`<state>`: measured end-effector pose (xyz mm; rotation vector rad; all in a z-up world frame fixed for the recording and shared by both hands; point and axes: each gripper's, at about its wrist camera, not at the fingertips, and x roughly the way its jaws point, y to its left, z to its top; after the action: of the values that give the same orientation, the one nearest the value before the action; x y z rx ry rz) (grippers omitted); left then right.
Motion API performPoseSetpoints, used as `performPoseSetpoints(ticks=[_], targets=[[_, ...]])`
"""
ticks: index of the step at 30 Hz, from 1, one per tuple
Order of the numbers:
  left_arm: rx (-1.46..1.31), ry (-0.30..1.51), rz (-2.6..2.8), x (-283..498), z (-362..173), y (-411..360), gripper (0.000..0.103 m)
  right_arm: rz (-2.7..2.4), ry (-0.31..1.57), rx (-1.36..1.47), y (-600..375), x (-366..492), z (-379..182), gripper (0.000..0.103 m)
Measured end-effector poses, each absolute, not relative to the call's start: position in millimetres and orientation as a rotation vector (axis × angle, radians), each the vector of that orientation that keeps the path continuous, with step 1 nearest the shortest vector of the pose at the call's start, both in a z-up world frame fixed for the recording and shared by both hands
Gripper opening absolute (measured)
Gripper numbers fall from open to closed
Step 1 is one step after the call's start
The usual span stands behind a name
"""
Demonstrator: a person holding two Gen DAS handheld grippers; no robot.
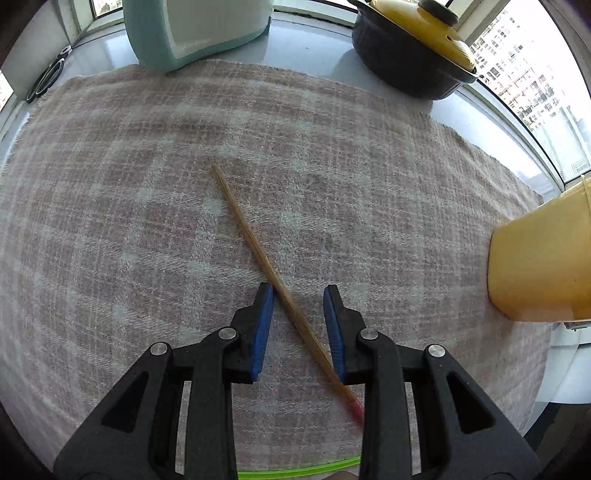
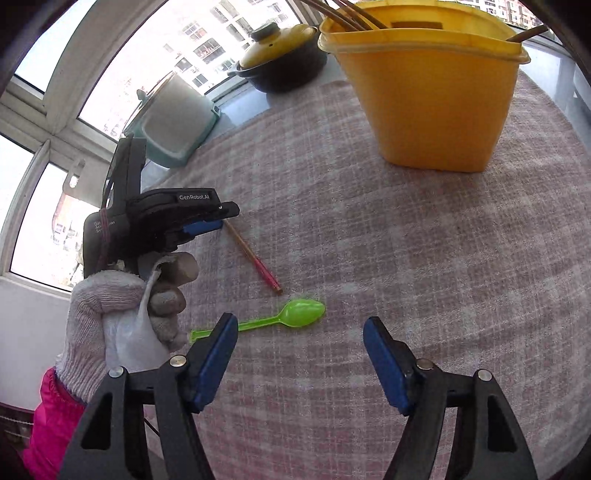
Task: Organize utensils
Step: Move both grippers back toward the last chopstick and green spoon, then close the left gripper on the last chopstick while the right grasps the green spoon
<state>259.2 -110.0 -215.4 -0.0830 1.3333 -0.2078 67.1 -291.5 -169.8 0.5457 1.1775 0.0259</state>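
Note:
A wooden chopstick (image 1: 258, 254) with a red end lies on the pink checked cloth (image 1: 147, 221), passing between the open pads of my left gripper (image 1: 298, 295), which straddles it low over the cloth. The chopstick (image 2: 255, 260) and left gripper (image 2: 218, 219) also show in the right wrist view. A green plastic spoon (image 2: 291, 315) lies on the cloth just ahead of my right gripper (image 2: 301, 328), which is open and empty. A yellow bin (image 2: 428, 92) holding several utensils stands at the far right; its side shows in the left wrist view (image 1: 543, 258).
A black pot with a yellow lid (image 1: 413, 48) and a teal-and-white appliance (image 1: 192, 29) stand at the back by the window. A gloved hand (image 2: 122, 317) holds the left gripper. The cloth's edge runs near the windowsill.

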Motion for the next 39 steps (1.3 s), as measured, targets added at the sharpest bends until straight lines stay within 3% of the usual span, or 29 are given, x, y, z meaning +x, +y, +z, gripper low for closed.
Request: performPoseSetpoints(ticks=[3, 6, 15, 24, 30, 39], targets=[[0.022, 1.307, -0.225, 255.4, -214.8, -118.7, 0.027, 0.014, 1.178, 0.565, -288.1, 67.2, -171.0, 0.072], [0.106, 1.268, -0.245, 249.2, -215.6, -122.6, 0.02, 0.006, 1.184, 0.572, -281.9, 67.8, -173.3, 0.072], [0.179, 1.233, -0.311, 243.1, -215.9, -111.4, 0.013, -0.028, 1.229, 0.616, -263.7, 72.5, -189.0, 0.065], [0.274, 1.198, -0.358, 243.3, -218.1, -81.6, 0.007, -0.069, 1.314, 0.708, -239.3, 93.0, -220.0, 0.052], [0.236, 1.202, -0.394, 235.8, -215.0, -52.2, 0.006, -0.144, 1.342, 0.799, -234.3, 106.6, -236.4, 0.047], [0.038, 1.25, -0.44, 237.8, -214.6, -10.6, 0.005, -0.198, 1.373, 0.606, -220.4, 147.7, -231.6, 0.038]])
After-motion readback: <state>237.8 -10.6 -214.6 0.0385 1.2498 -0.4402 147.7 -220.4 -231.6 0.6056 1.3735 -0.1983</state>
